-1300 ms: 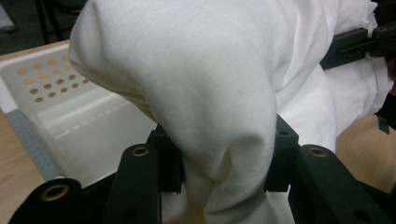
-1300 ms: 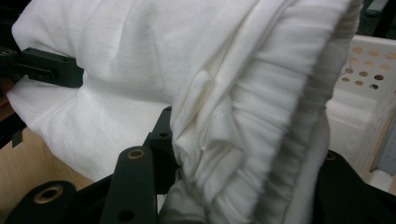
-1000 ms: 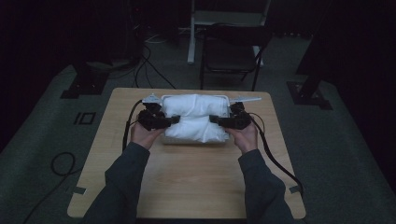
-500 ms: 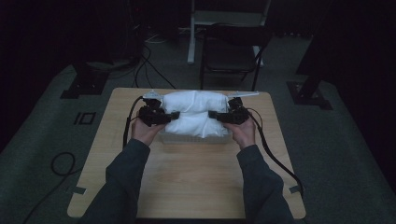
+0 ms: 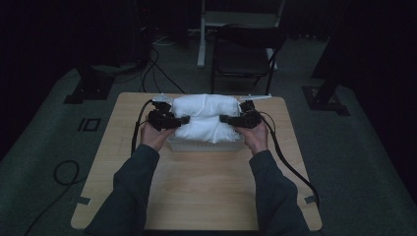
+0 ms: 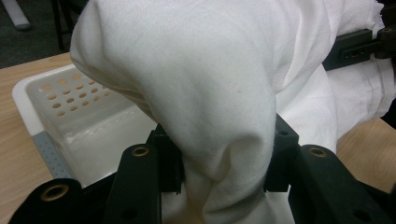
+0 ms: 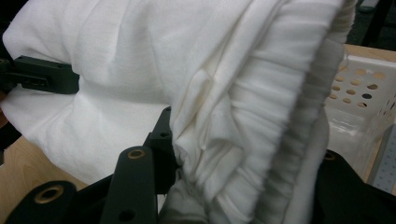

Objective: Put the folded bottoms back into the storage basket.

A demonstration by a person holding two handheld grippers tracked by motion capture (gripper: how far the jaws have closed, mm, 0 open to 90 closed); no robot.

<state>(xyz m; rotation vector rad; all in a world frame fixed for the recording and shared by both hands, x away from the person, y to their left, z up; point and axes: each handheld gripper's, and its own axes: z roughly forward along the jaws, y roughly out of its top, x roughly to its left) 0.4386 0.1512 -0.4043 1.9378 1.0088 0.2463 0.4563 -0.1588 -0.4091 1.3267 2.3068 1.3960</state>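
A bulky folded white cloth [image 5: 204, 110] hangs between both grippers, just above a white perforated basket [image 5: 204, 145] at the table's far middle. My left gripper [image 5: 185, 119] is shut on the cloth's left end and my right gripper [image 5: 223, 119] on its right end. In the left gripper view the cloth [image 6: 196, 79] bulges out from between the jaws, with the basket [image 6: 70, 116] below at the left. In the right gripper view the pinched cloth [image 7: 140, 56] shows a grey ribbed edge [image 7: 299, 126], and the basket's wall [image 7: 359, 88] lies behind it.
The wooden table [image 5: 196, 187] stretches toward the person, whose dark-sleeved forearms rest over it. Cables trail from both grippers off the table's sides. A dark chair [image 5: 243, 54] stands beyond the far edge, and stands and cables lie on the floor.
Both grippers have carried the cloth slightly up and away from the person. The basket's front rim now shows beneath it.
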